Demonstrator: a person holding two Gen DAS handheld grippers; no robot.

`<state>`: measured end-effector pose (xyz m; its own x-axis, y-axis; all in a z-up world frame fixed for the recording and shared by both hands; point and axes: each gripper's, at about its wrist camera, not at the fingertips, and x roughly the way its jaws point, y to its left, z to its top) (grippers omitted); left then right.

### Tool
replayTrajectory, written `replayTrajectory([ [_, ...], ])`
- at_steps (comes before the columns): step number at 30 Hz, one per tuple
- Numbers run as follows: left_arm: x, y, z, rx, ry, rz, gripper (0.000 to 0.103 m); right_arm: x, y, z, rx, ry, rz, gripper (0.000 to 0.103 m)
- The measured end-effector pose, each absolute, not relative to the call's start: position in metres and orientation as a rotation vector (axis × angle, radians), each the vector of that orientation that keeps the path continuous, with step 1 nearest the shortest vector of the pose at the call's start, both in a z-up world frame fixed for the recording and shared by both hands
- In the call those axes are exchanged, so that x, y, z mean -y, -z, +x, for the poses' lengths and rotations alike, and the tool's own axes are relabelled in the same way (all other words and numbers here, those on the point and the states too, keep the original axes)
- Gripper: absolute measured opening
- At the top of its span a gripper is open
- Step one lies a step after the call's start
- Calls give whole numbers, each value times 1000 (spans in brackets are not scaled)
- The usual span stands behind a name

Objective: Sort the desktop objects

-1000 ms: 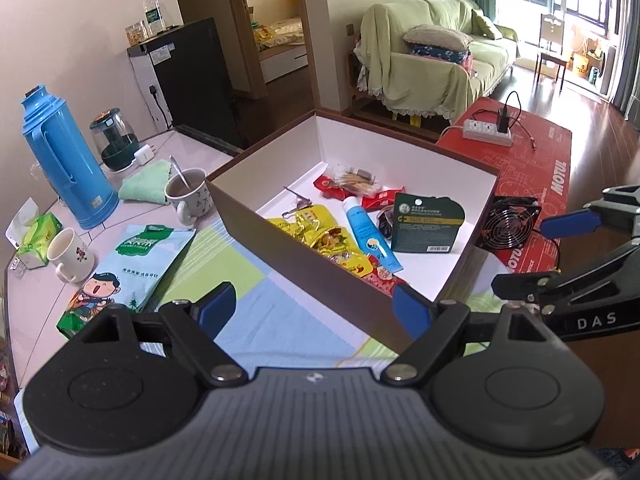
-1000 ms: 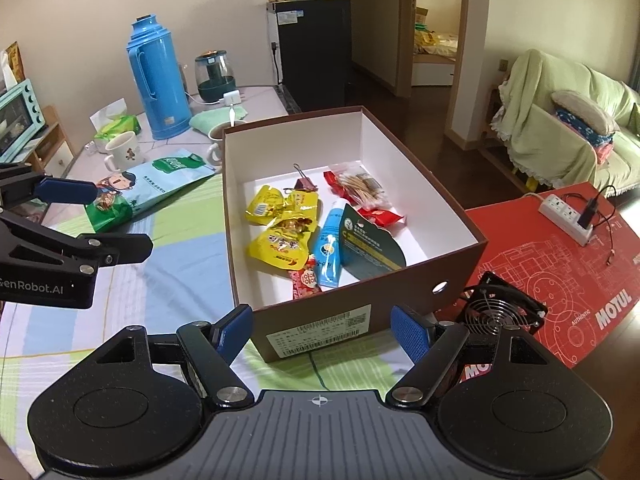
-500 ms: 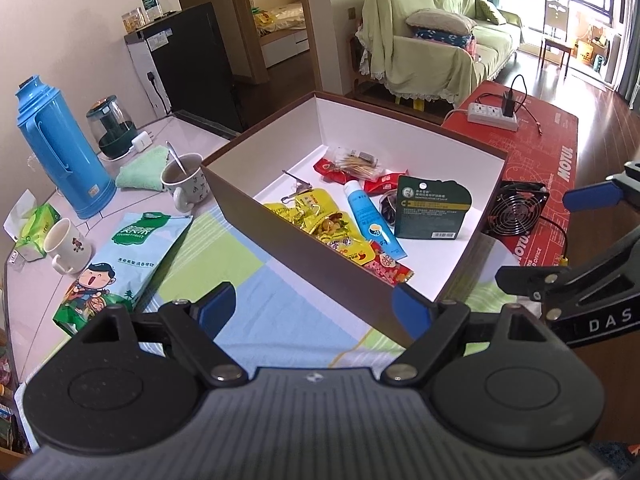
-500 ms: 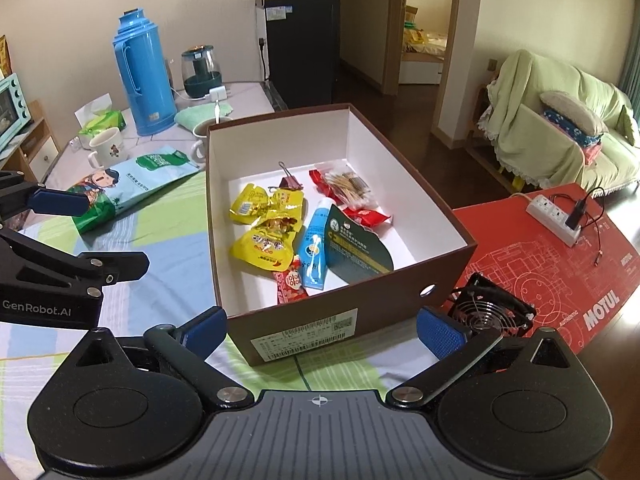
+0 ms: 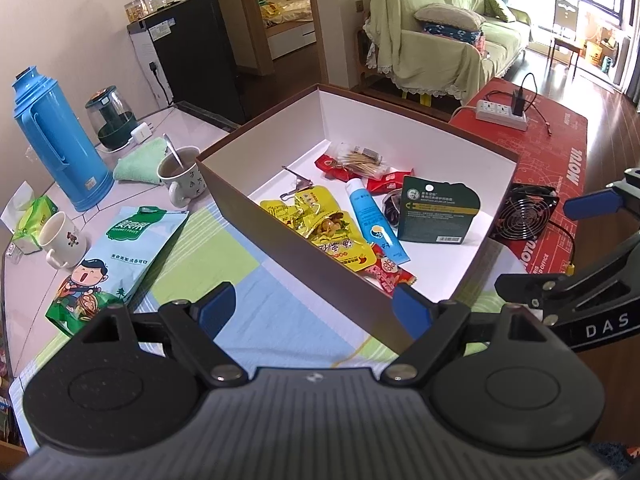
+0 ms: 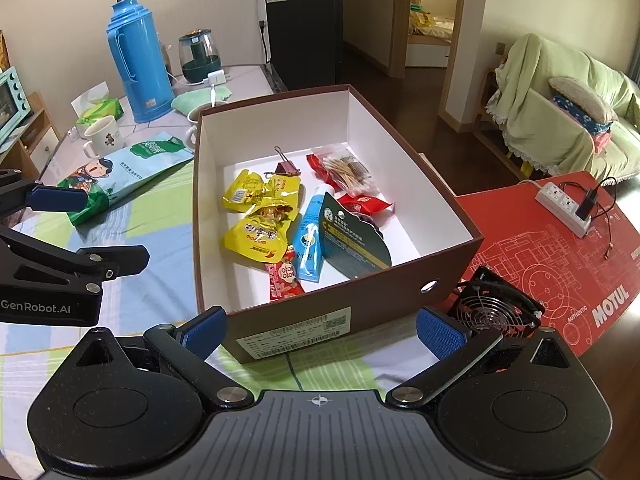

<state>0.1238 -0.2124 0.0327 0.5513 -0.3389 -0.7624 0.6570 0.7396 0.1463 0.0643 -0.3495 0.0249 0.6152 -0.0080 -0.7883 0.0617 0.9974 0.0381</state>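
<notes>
A: Where is the box (image 6: pixel 400 280)?

B: On the checked cloth (image 5: pixel 280 312), at the table's edge. Brown outside, white inside, lid off, a label on the short wall facing the right gripper (image 6: pixel 322 326).

A: What lies in it?

B: Yellow snack packs (image 6: pixel 260 220), a blue tube (image 6: pixel 310 240), a dark green card (image 6: pixel 352 240) leaning up against the tube, red packets (image 6: pixel 362 204), a bag of cotton swabs (image 6: pixel 346 168) and a binder clip (image 6: pixel 286 166). A small red wrapper (image 6: pixel 282 278) lies nearest the label wall. Something dark sits behind the card; I cannot tell what it is.

A: And the grippers?

B: Both have their jaws spread wide and hold nothing. The right one hangs just short of the label wall. The left gripper (image 5: pixel 314 308) hangs over the cloth beside the long wall.

A: What is outside the box?

B: A pale blue snack bag (image 5: pixel 116 252) lies flat on the cloth, left of the box. Behind it stand two mugs (image 5: pixel 62 236), one with a spoon, then a blue flask (image 5: pixel 56 140), a green towel (image 5: pixel 140 160) and a tissue pack (image 5: pixel 32 216).

A: On the floor?

B: A small fan (image 6: pixel 496 304) on a red mat (image 6: pixel 560 248), close by the box's corner.
</notes>
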Motion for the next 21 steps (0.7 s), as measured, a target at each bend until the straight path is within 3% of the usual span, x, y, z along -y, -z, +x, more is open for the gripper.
replayTrajectory([
  [21,244,-30,138,-792,538,410,83,384,-21,95,-925,-49,55,103],
])
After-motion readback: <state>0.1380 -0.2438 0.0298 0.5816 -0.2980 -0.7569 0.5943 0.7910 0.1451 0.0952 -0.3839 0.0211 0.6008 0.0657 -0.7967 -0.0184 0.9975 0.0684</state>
